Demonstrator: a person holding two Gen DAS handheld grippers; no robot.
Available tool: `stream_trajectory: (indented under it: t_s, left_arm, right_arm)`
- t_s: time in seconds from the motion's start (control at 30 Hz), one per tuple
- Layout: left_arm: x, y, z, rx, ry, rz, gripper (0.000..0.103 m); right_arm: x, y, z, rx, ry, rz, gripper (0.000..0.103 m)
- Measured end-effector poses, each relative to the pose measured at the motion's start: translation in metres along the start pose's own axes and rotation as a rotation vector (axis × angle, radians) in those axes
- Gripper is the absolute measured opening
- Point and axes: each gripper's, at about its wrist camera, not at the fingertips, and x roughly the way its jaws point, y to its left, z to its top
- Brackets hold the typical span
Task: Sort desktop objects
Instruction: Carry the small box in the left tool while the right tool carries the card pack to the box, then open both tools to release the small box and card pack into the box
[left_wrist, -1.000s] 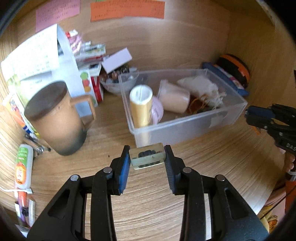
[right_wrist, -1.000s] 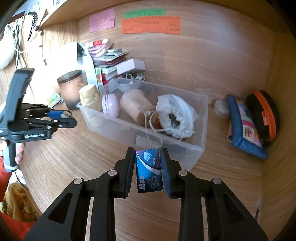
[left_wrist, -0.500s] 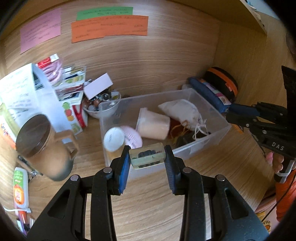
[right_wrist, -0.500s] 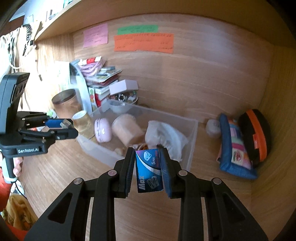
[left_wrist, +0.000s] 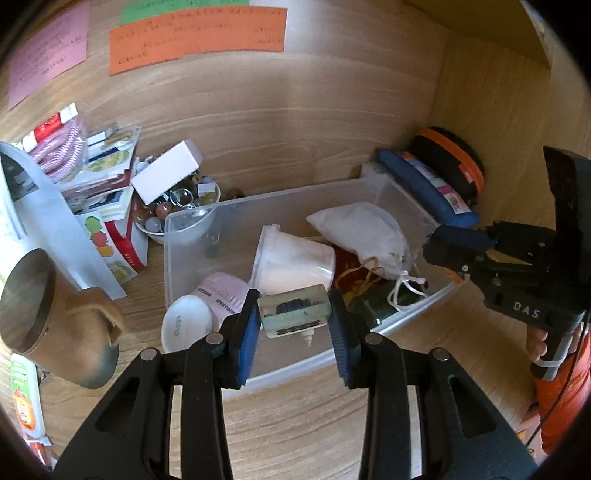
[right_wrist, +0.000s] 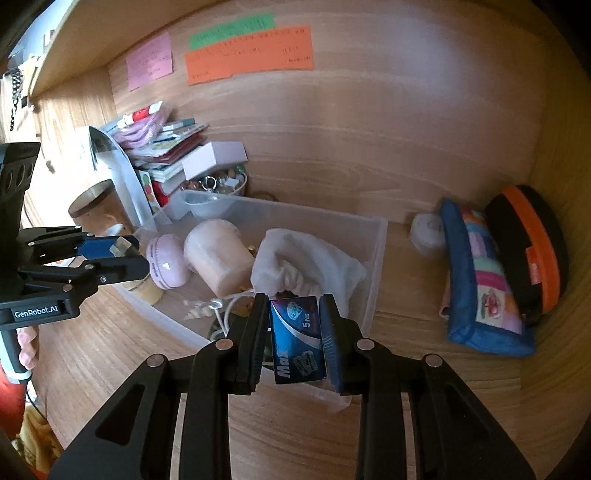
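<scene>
Clear bin (left_wrist: 373, 354) on wooden desk (right_wrist: 122, 354), each claw gripping: left a green block (left_wrist: 293, 309), right a blue box (right_wrist: 297, 338)

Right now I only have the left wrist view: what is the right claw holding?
Observer: The right claw is shut on a blue box printed "Max".
Operator: Is it over the bin?
Observer: In the right wrist view the box overlaps the clear bin's near wall, close to its right corner.
Operator: Anything beyond that end of the bin?
Observer: A small white round item lies on the desk beside the blue pouch.
</scene>
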Motion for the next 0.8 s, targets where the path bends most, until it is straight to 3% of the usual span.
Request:
stream_trajectory:
  t_s: [0.4,0.7,0.8]
  left_arm:
    - [0.012,-0.011,0.004,0.063,0.005,0.054,0.035]
    - [0.018,-0.013,-0.001,0.061,0.031,0.052,0.035]
    - [0.012,-0.014,-0.001,0.056,0.013,0.059,0.043]
  right_arm:
    - [0.016,0.000,-0.004,-0.037,0.033,0.022,0.025]
    - [0.013,0.006,-0.004,-0.055,0.028,0.013,0.025]
    - [0.007,0.009,-0.002,-0.060,0.014,0.002,0.026]
